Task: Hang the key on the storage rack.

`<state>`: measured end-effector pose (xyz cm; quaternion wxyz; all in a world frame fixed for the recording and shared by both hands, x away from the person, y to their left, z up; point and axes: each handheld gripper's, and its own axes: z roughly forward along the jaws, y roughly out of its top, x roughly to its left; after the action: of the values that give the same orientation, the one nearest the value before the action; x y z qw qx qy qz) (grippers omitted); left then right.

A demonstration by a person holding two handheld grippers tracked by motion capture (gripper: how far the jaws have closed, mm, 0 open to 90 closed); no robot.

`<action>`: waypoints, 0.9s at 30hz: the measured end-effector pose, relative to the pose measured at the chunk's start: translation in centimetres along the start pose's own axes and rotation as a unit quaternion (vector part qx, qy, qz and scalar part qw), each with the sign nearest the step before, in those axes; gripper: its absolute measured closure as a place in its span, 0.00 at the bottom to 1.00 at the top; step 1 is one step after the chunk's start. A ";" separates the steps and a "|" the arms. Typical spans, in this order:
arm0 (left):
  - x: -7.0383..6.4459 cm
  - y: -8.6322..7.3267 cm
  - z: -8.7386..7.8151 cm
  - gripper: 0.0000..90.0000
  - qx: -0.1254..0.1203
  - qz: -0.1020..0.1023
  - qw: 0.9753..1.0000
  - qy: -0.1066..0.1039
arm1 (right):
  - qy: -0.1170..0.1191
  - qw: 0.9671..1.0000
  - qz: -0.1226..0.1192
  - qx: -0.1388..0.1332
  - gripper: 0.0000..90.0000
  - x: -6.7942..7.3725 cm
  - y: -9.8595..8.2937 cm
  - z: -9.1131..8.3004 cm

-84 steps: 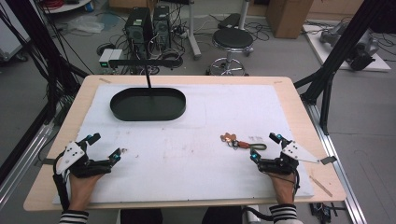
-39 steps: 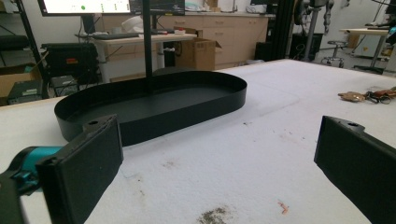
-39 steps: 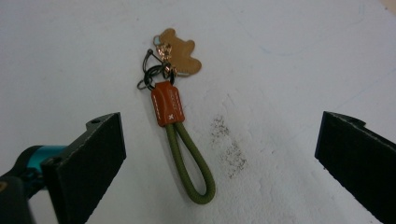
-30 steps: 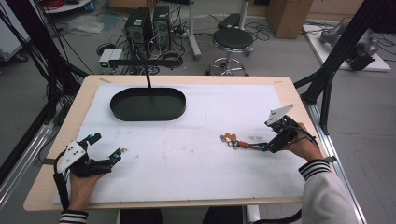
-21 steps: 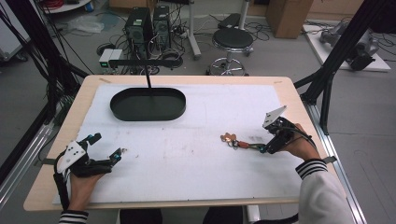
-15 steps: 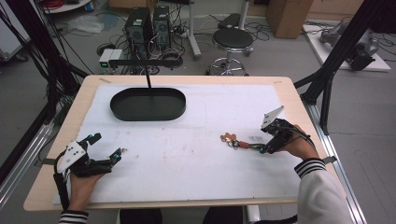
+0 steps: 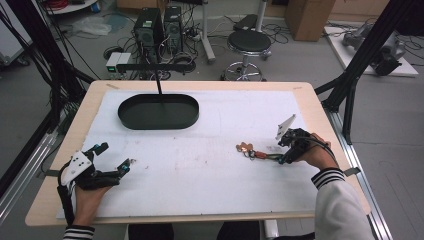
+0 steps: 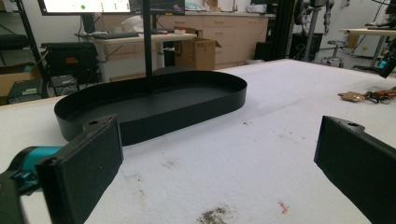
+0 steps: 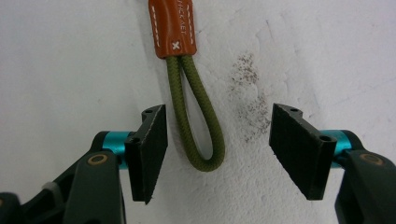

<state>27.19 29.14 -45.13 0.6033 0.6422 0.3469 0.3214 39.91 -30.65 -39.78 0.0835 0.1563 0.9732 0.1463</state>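
A keychain lies on the white table cover, right of the middle: a copper-coloured end, an orange leather tab and an olive cord loop. My right gripper is open, tilted down over the cover, and the loop lies between its jaws without touching them. In the high view the right gripper sits at the keychain's right end. My left gripper rests open near the front left of the table, its two jaws wide apart with nothing between them.
A black oval tray stands at the back left of the cover, with a thin black post rising behind it. Dark smudges mark the cover beside the loop. A stool and computer cases stand beyond the table.
My right gripper has gone forward from the front edge to the keychain and has tilted down, edging left until its jaws straddle the cord loop. The left gripper has not moved.
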 end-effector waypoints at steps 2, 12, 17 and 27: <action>0.0 0.0 0.0 0.02 0.000 -0.001 1.000 0.000 | 0.004 1.000 -0.007 0.009 0.44 0.0 0.3 0.0; 0.0 0.0 0.0 0.02 0.000 -0.002 1.000 -0.002 | 0.017 0.999 -0.017 0.028 0.53 0.0 0.6 0.4; 0.0 0.0 0.0 0.02 0.000 -0.001 1.000 -0.002 | 0.023 0.999 -0.022 0.033 0.56 0.0 0.6 0.6; 0.0 0.0 0.0 0.02 0.001 -0.001 1.000 -0.002 | 0.038 0.998 -0.032 0.042 0.65 -0.1 0.8 1.0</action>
<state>27.22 29.15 -45.13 0.6036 0.6433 0.3463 0.3193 40.42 -29.69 -40.45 0.0439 0.1231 0.9855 0.1081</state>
